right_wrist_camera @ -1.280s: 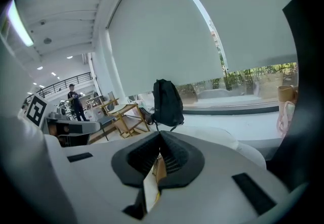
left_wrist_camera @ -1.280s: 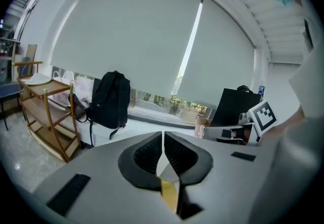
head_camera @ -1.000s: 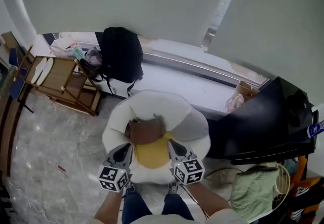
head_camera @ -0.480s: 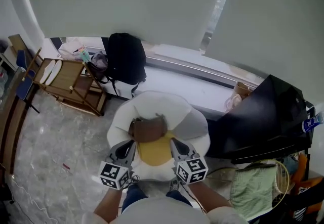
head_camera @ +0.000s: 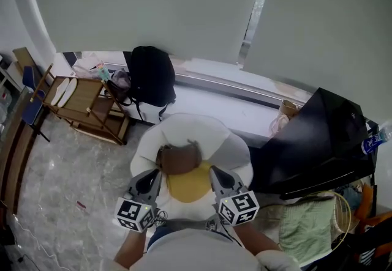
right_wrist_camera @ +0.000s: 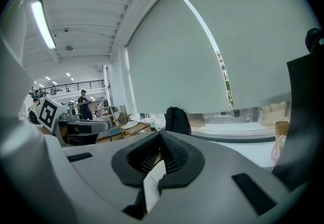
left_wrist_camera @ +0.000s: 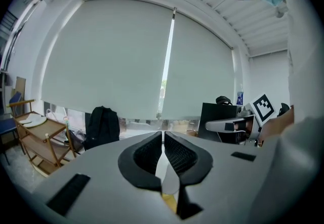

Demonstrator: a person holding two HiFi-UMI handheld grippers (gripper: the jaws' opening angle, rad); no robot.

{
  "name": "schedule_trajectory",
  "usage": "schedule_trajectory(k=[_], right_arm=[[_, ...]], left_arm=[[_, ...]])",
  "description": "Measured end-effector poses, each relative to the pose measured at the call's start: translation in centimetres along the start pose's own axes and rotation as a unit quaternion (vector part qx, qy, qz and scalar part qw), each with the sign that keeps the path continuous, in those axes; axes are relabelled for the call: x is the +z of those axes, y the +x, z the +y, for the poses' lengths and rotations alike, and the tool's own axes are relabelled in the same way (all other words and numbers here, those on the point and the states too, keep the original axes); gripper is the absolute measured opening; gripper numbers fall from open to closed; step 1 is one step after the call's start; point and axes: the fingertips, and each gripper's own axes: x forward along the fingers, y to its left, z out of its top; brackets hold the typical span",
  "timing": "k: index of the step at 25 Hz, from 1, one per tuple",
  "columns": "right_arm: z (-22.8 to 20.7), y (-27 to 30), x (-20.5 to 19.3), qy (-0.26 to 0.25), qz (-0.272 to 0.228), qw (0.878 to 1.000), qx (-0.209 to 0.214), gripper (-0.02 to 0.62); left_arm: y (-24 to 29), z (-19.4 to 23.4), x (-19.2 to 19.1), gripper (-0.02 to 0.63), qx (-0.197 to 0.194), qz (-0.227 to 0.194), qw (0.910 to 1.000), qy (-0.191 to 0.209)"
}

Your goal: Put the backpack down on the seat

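Note:
The black backpack [head_camera: 150,75] stands upright on the white window ledge [head_camera: 233,103], behind the seat; it also shows as the dark backpack [left_wrist_camera: 102,126] in the left gripper view and the backpack [right_wrist_camera: 177,119] in the right gripper view. The seat [head_camera: 184,124] is a round white armchair holding a brown cushion [head_camera: 179,158] and a yellow cushion [head_camera: 188,183]. My left gripper [head_camera: 153,178] [left_wrist_camera: 163,134] and right gripper [head_camera: 215,175] [right_wrist_camera: 161,137] hover at the seat's front edge, side by side. Both are shut with nothing in them, well short of the backpack.
A wooden trolley [head_camera: 82,101] stands left of the backpack. A black panel [head_camera: 312,141] leans at the right, with a paper bag [head_camera: 288,115] on the ledge beside it and a green cloth [head_camera: 306,227] lower right. Marble floor [head_camera: 55,184] lies to the left.
The head view has shifted a little, and both grippers sit slightly lower in it. Their jaws stay shut and the backpack has not moved.

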Motion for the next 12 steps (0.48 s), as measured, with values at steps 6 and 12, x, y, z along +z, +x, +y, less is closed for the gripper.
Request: schedule_trajectory(k=[6, 12], right_arm=[[0.5, -1.9, 1.9, -0.046, -0.015, 0.999, -0.004, 0.031], [1.3, -3.3, 2.1, -0.055, -0.012, 0.998, 0.010, 0.029]], left_arm=[[-1.2, -1.0, 1.4, 0.043, 0.013, -0.018, 0.9997, 0.008], [-2.5, -1.8, 1.9, 0.043, 0.023, -0.025, 0.9994, 0.005]])
